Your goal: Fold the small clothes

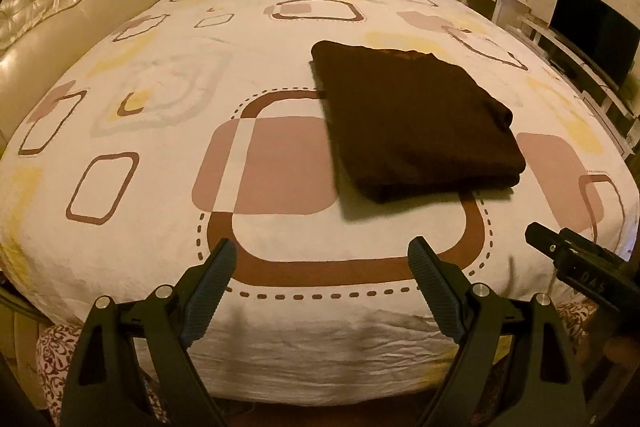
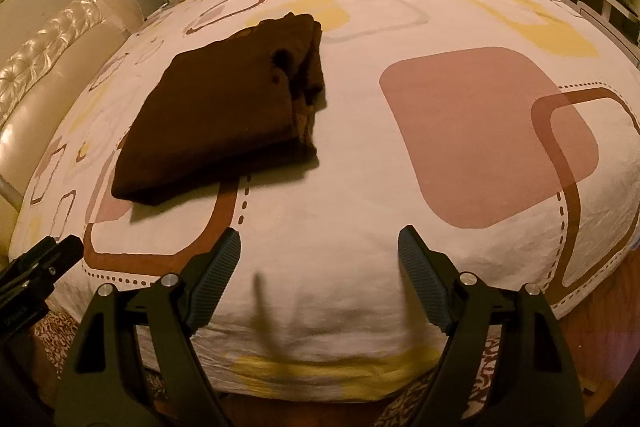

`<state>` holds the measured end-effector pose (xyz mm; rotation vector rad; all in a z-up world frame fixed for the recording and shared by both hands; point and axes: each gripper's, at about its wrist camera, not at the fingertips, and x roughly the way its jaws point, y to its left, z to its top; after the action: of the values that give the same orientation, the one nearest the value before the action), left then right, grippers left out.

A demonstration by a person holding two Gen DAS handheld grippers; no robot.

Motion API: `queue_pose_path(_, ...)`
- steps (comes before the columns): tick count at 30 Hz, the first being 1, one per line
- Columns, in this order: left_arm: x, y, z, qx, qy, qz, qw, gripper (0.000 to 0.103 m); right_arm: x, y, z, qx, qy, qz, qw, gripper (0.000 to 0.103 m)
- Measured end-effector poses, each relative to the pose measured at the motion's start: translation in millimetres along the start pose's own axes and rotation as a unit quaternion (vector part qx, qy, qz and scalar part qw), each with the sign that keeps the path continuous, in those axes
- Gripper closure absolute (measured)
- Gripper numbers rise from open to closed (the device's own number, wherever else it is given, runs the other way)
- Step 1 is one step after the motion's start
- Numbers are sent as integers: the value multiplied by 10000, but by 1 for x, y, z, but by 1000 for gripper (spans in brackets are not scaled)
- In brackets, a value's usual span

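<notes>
Garment, dark brown, lies folded into a compact rectangle on the bed, near its front edge; left gripper and right gripper hover released, empty; folding appears complete; next move likely calls for tidying or removal.

Your left gripper and right gripper look alike: black angular arms, silver round screws at the joints, and blue-grey ribbed pads on the fingers. White lettering marks one gripper's side.
</notes>
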<state>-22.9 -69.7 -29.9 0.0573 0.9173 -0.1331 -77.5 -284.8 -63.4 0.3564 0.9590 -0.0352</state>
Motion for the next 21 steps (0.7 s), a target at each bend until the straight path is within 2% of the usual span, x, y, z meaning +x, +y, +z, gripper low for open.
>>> queue_pose_path(21,-9,-5,3,68,-191,92,9998,17,2,7,-5,-83,65,28,9999,22)
